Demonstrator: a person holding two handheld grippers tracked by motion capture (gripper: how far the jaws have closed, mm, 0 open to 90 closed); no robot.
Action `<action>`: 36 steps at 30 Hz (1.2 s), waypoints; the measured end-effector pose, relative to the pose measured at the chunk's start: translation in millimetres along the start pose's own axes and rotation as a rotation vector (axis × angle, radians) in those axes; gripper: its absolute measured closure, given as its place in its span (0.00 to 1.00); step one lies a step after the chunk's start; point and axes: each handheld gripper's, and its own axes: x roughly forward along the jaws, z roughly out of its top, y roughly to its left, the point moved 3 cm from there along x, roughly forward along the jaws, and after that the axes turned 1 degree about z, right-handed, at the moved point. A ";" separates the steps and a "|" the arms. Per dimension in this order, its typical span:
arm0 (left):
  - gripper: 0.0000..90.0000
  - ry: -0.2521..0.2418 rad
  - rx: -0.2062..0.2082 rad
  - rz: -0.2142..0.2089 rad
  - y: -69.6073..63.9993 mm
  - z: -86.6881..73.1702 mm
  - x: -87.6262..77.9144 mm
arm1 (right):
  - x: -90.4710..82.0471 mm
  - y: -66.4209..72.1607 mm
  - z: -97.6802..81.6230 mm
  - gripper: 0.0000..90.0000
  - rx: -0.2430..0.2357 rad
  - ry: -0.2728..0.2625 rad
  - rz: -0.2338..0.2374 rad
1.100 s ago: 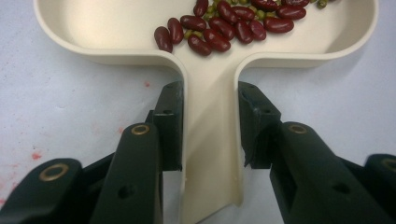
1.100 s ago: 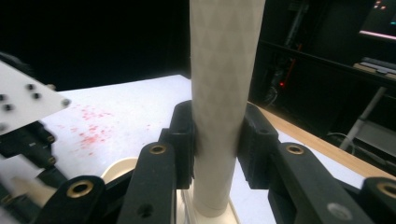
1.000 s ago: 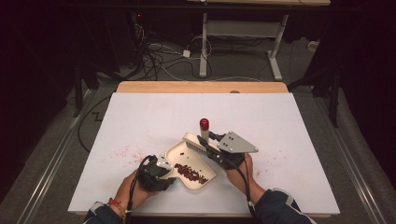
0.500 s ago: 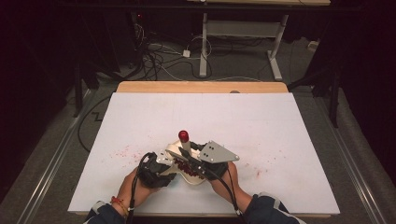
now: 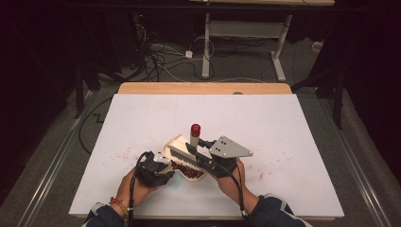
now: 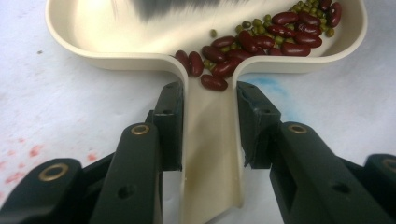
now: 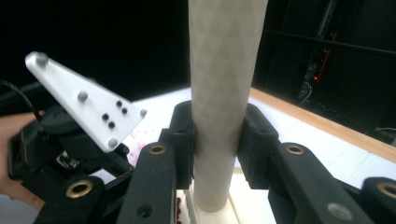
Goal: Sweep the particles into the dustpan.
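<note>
A cream dustpan (image 5: 174, 142) lies on the white table top (image 5: 283, 132), near its front. Red kidney beans (image 6: 261, 39) and small green beans lie in it. My left gripper (image 6: 209, 121) is shut on the pan's handle (image 6: 210, 154); in the high view this gripper (image 5: 153, 169) sits at the pan's left. My right gripper (image 7: 217, 135) is shut on the cream brush handle (image 7: 224, 70). The brush (image 5: 182, 153) has a red-capped handle end (image 5: 195, 128) pointing up and away, and its dark bristles (image 6: 177, 7) hang blurred over the pan. In the high view the right gripper (image 5: 203, 160) is over the pan's right side.
Reddish stains (image 5: 122, 154) mark the table left and right of the pan. A wooden strip (image 5: 203, 88) runs along the far edge. Beyond it are floor cables (image 5: 156, 56) and desk legs (image 5: 206, 42). The left gripper's body and grey plate (image 7: 84, 102) stand close at the left of the right gripper view.
The brush and my right gripper swung left over the pan, then came back slightly right. The beans are now largely covered by the brush in the high view. The left gripper stayed put.
</note>
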 end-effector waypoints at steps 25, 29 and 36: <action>0.70 -0.032 -0.058 0.068 23.9 -19.5 -11.1 | -96.4 -71.5 15.4 0.78 -0.036 0.005 -0.075; 0.70 -0.031 -0.061 0.074 25.1 -21.2 -14.2 | -114.1 -80.9 9.3 0.78 -0.035 0.034 -0.076; 0.70 -0.043 -0.085 0.078 29.9 -26.4 -19.3 | -144.1 -96.0 0.4 0.78 -0.018 0.078 -0.075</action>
